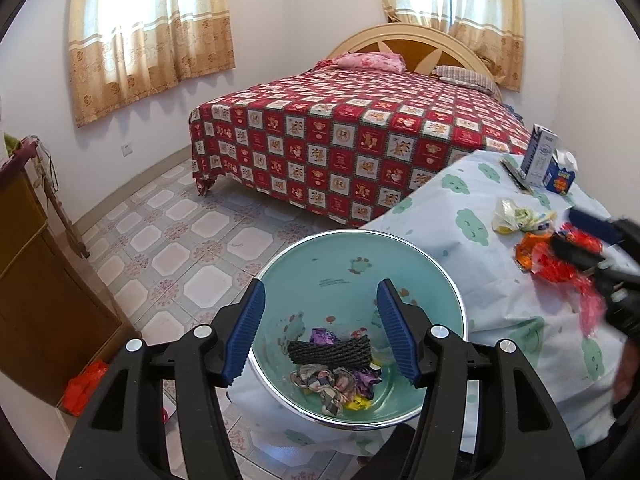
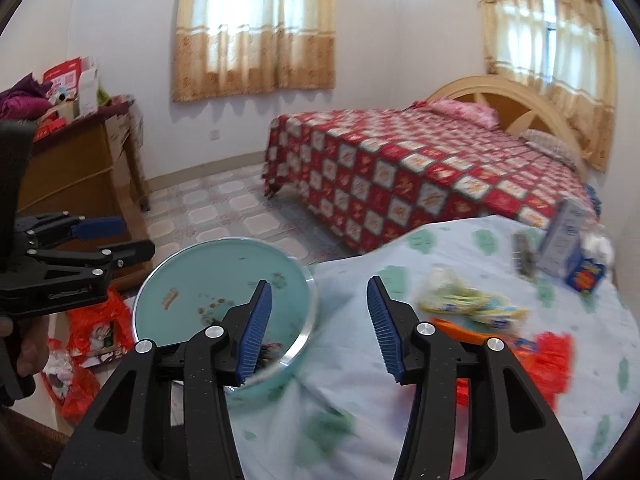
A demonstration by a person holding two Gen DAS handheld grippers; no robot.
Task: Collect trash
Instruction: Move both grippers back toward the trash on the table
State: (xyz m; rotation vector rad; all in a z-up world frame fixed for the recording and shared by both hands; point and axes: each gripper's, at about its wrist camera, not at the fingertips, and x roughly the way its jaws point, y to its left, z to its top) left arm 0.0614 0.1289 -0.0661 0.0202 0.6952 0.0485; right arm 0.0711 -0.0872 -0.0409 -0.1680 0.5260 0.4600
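A teal metal-rimmed bowl (image 1: 320, 256) sits at the near corner of the cloth-covered table (image 1: 460, 208). It holds a black rope coil (image 1: 330, 352) and crumpled wrappers (image 1: 340, 388). My left gripper (image 1: 322, 284) hangs open above the bowl with nothing between its blue pads. On the table lie a pale yellow wrapper (image 2: 468, 304), an orange wrapper (image 2: 472, 334) and red plastic (image 2: 552, 356). My right gripper (image 2: 319, 282) is open and empty over the cloth, between the bowl (image 2: 208, 272) and that trash. In the left wrist view the right gripper (image 1: 564, 228) reaches in over the red plastic (image 1: 560, 264).
A milk carton (image 1: 538, 156), a blue box (image 1: 560, 178) and a dark flat object (image 1: 516, 174) stand at the table's far side. A red-checked bed (image 1: 360, 132) fills the back. A wooden cabinet (image 1: 40, 280) and a red bag (image 1: 84, 384) are at the left on the tiled floor.
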